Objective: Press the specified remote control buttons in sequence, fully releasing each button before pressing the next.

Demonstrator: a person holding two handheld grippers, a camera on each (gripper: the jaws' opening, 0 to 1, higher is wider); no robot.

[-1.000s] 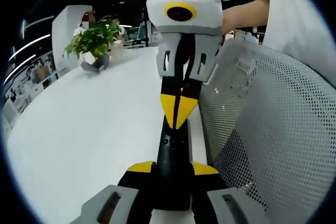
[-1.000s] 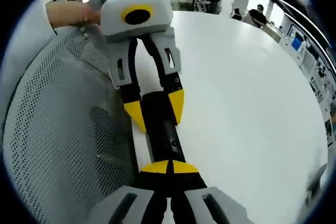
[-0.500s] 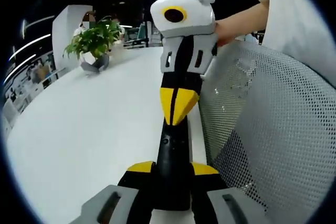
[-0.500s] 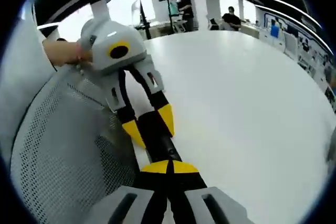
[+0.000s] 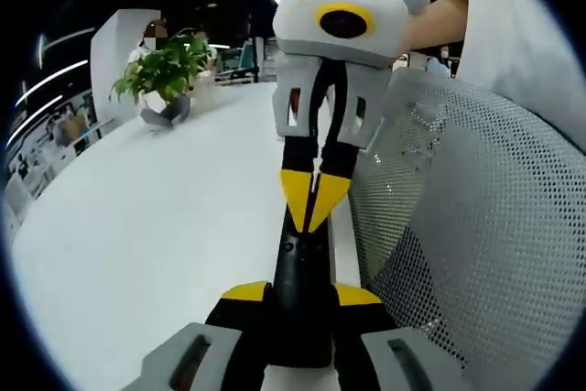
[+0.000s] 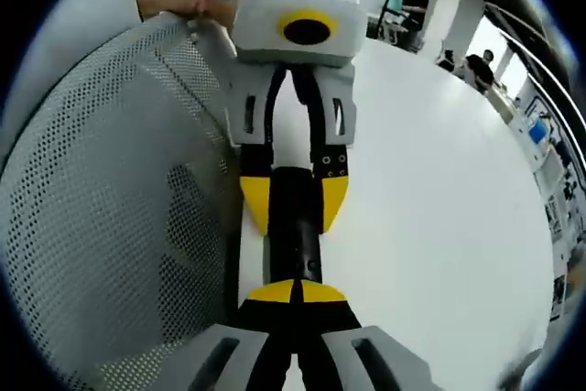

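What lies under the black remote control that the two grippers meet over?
The white table lies under the black remote control. The left gripper clamps it; the right gripper, jaws shut, presses on top. The mesh chair back stands beside. The remote hides the contact surface.

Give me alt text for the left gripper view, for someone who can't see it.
A black remote control is clamped in the left claw over a white table, while the right claw, tips shut, comes in from the far side and meets the remote's far end. A grey mesh chair back stands on the right, and a potted plant sits far across the table.
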